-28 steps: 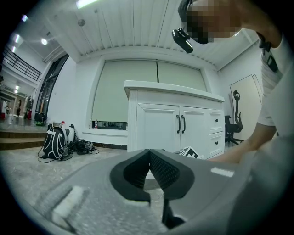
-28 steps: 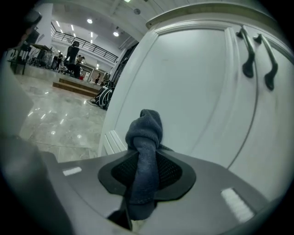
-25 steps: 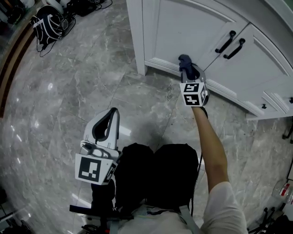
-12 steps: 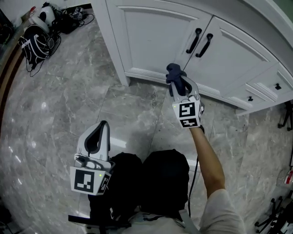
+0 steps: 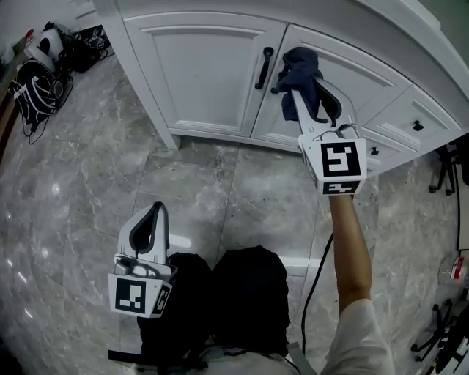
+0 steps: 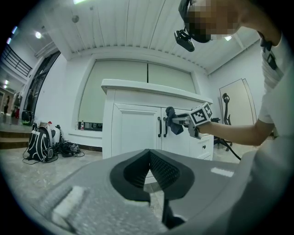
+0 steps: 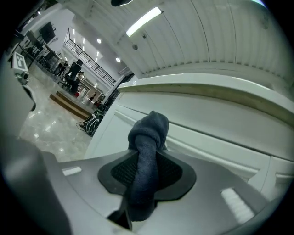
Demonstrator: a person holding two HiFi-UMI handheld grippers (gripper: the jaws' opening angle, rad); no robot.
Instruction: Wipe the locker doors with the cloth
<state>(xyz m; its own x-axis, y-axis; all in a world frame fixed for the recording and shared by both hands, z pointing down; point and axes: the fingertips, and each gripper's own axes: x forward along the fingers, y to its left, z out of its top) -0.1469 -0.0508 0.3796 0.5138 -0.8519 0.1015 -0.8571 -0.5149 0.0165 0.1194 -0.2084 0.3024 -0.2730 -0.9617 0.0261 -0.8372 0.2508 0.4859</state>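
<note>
There are two grippers, one cloth and two white doors in a white cabinet [image 5: 146,22], with two black handles [image 6: 162,127] standing side by side at the seam where the doors meet. In the head view only one of those handles shows, and the cloth covers the place of the other. To the right of the doors, two small dark knobs [image 5: 418,126] show on drawer fronts. One backpack [image 5: 33,82] lies among other gear on the grey marble floor [image 5: 88,190], well off to the left. The right arm [image 5: 350,245] is stretched straight out towards the cabinet. It carries the right gripper [image 5: 306,94] high and about level, aimed at the right-hand door [image 5: 366,88]. Its jaws have just eased open a touch, yet they pinch the dark blue cloth [image 5: 298,64], which bunches into a knot past the tips. The cloth sits at the upper part of that door, just beside the handles; I cannot tell whether it touches the panel. The left gripper [image 5: 158,211] is held low by the person's dark-clad legs, over the floor and well apart from the left-hand door [image 5: 205,73]. It points towards the cabinet, its jaws closed tip to tip with nothing between them.
</note>
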